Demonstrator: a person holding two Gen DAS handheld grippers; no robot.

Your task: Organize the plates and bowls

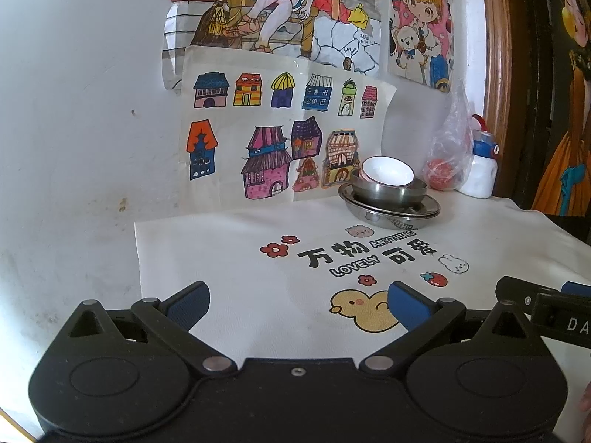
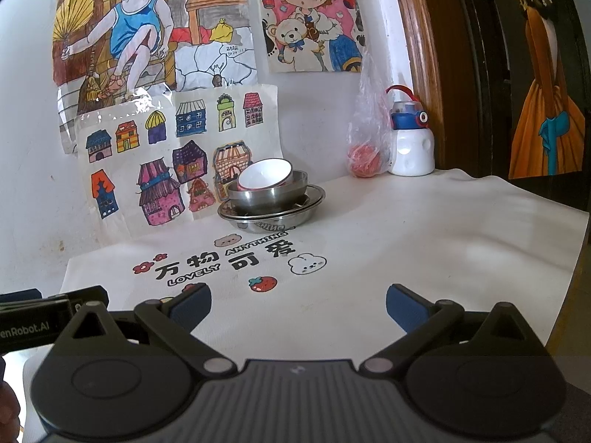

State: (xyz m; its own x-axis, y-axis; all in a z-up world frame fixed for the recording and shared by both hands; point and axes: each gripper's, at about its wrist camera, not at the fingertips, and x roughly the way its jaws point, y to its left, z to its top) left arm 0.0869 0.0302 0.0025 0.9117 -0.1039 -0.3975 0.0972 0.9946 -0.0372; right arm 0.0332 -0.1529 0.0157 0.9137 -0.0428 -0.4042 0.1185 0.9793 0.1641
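A stack of dishes stands at the back of the table near the wall: a steel plate (image 1: 391,214) (image 2: 273,217) at the bottom, a steel bowl (image 1: 388,190) (image 2: 266,195) on it, and a tilted white bowl (image 1: 386,171) (image 2: 264,174) with a pink rim on top. My left gripper (image 1: 297,306) is open and holds nothing, low over the printed cloth, well in front of the stack. My right gripper (image 2: 299,306) is also open and holds nothing, equally far from the stack. The right gripper's side (image 1: 546,306) shows at the edge of the left wrist view.
A white cloth (image 2: 406,243) with cartoon prints covers the table. A white bottle (image 2: 412,140) with a blue and red lid and a plastic bag (image 2: 367,129) holding something red stand at the back right by a wooden frame. Children's drawings (image 1: 273,140) hang on the wall.
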